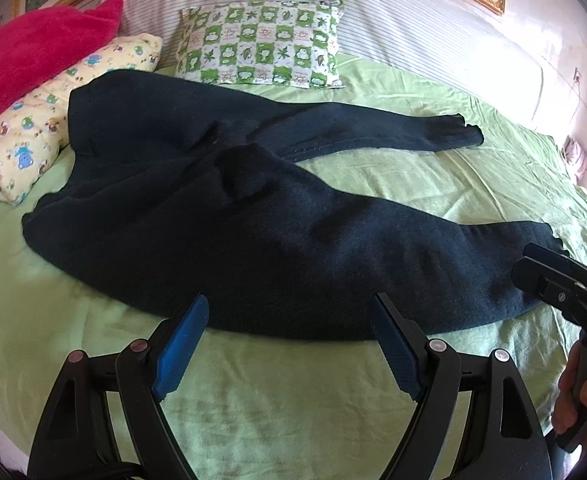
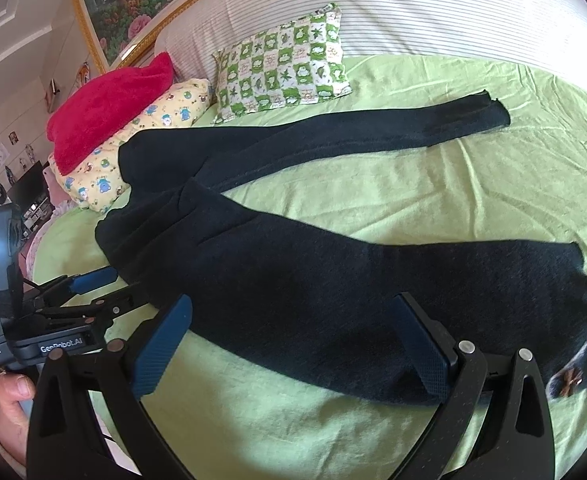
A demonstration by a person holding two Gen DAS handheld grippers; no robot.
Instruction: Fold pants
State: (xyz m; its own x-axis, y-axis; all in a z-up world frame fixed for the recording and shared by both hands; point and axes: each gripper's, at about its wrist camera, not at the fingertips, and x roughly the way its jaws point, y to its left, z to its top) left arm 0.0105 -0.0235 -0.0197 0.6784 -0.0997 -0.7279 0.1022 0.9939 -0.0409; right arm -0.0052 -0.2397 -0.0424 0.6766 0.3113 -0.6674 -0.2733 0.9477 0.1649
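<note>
On the left of the bed (image 1: 93,360), a red towel (image 1: 33,52) and a yellow cartoon pillow (image 1: 25,132) are lying just beside the waistband end of the dark pants (image 1: 253,240). The pants are lying spread and unfolded on the green sheet, legs splayed apart toward the right, with the far leg (image 2: 373,128) running below a green checked pillow (image 1: 261,44). The left tongs (image 1: 289,344) are hovering wide apart over the near edge of the thigh, gripping nothing. Further right, the right tongs (image 2: 293,344) are likewise standing wide and empty above the near leg (image 2: 413,280), close to its cuff. Judging by this, folding is only beginning: no fold is made yet. The next move probably calls for both tongs dropping onto the near leg's edge, pinching fabric at thigh and cuff, and carrying it over onto the far leg.
</note>
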